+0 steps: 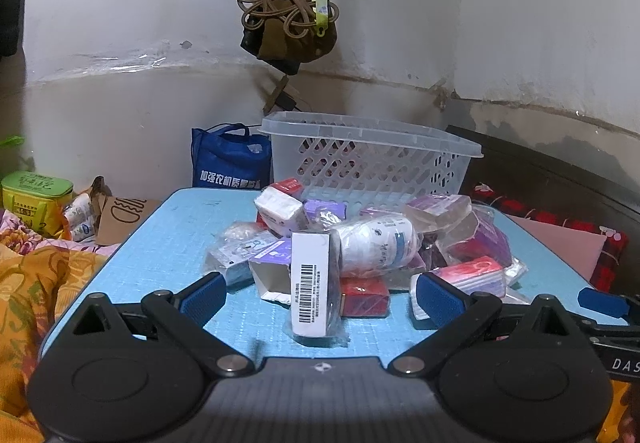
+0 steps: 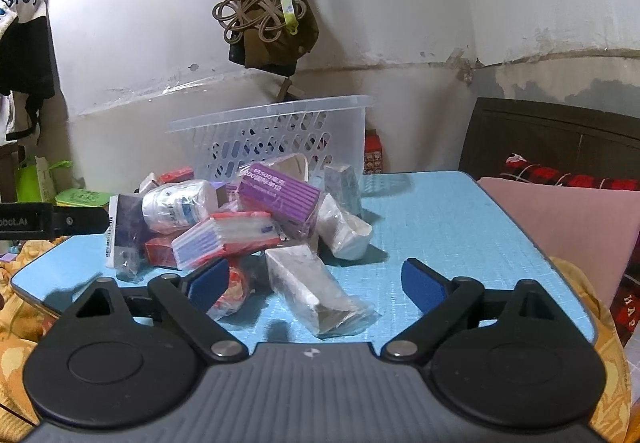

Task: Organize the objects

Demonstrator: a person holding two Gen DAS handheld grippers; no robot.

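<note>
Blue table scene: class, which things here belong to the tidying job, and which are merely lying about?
Job:
pile of packets
white bottle
barcoded box
clear basket

Lying about:
blue bag
green tin
hanging cords
pink cushion

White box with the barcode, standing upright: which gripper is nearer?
Left. The left gripper has the barcode box standing between its open fingers; the right gripper sits off to the box's side, facing another wrapped box.
</note>
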